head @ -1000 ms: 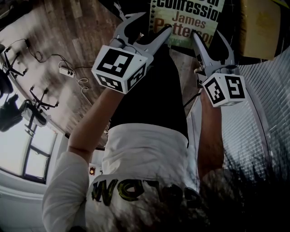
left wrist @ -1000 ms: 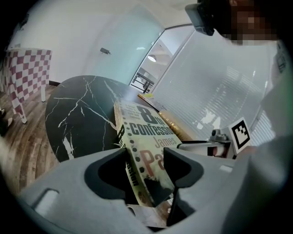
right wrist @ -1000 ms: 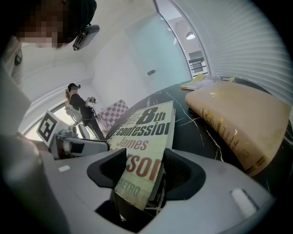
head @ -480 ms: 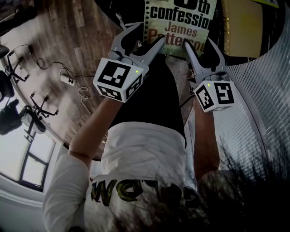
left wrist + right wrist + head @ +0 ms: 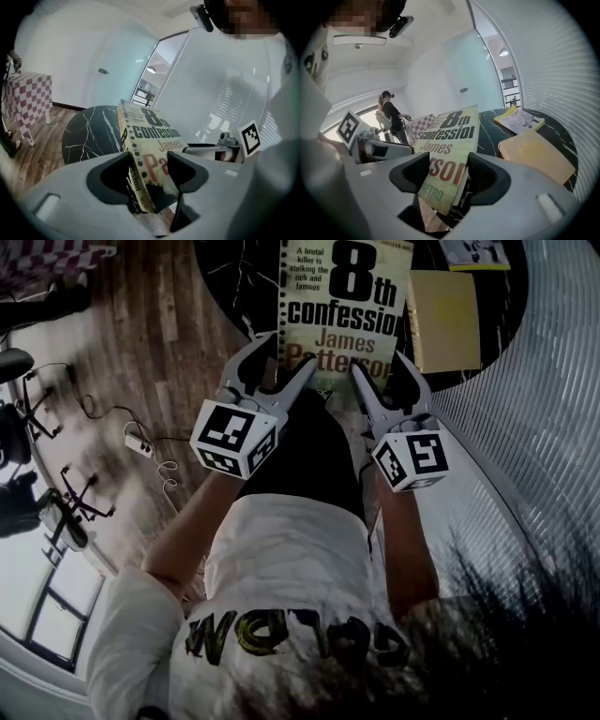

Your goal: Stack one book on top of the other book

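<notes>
A paperback book (image 5: 342, 310) with "8th confession" on its pale green cover is held up over the near edge of a round black marble table (image 5: 230, 277). My left gripper (image 5: 281, 357) is shut on its near left corner at the spine; my right gripper (image 5: 378, 367) is shut on its near right corner. The left gripper view shows the book (image 5: 147, 154) tilted between the jaws, and so does the right gripper view for the book (image 5: 447, 140). A plain yellow book (image 5: 445, 307) lies flat on the table to the right, apart from the held one.
A thin booklet (image 5: 473, 251) lies on the table beyond the yellow book (image 5: 536, 152). A ribbed glass wall (image 5: 544, 409) runs along the right. On the wooden floor at left lies a power strip (image 5: 139, 442) with cables. A person (image 5: 391, 117) stands far off by a checked-cloth table (image 5: 28, 96).
The book and both grippers sit lower in the head view, and more of the cover, the table and the yellow book shows. Both grips look unchanged.
</notes>
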A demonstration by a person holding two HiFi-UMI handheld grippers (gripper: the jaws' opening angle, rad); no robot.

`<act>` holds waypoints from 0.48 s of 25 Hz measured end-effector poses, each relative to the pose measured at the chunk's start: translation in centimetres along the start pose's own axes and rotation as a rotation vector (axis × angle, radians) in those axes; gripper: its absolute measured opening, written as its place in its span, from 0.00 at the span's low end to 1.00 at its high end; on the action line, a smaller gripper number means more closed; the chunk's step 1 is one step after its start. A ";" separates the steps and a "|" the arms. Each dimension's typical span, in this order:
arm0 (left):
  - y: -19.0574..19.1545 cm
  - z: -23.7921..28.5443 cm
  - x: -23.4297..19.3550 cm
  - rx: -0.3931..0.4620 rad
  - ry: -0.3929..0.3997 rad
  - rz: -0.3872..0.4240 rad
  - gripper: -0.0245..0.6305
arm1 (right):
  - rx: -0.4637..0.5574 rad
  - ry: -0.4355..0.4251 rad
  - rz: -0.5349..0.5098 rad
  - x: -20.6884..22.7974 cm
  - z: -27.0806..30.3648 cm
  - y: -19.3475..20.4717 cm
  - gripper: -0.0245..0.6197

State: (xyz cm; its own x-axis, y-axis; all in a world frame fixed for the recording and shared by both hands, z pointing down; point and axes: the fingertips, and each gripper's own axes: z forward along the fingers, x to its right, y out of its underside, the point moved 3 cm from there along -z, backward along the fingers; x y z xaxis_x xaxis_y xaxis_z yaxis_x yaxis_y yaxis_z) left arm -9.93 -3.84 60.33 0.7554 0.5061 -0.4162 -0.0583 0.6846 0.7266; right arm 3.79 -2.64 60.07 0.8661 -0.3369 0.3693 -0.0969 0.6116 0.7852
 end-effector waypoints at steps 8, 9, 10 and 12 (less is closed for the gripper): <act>-0.3 0.0 0.0 0.038 -0.017 0.055 0.43 | 0.068 -0.015 -0.016 0.1 0.1 0.2 0.44; -0.5 -0.1 0.0 0.043 -0.019 0.058 0.43 | 0.074 -0.017 -0.018 0.1 0.1 0.1 0.44; -0.8 -0.2 0.1 0.048 -0.019 0.058 0.43 | 0.079 -0.019 -0.020 0.0 0.0 -0.3 0.44; -1.8 -0.8 1.0 0.056 -0.017 0.055 0.43 | 0.086 -0.018 -0.025 -0.3 -1.0 -1.4 0.44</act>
State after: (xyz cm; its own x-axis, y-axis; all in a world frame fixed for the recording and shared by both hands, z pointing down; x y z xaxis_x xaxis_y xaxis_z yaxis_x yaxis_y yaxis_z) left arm -9.61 -4.11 58.17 0.7631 0.5330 -0.3655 -0.0643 0.6253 0.7778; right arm 4.19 -2.66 58.36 0.8601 -0.3643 0.3569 -0.1174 0.5396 0.8337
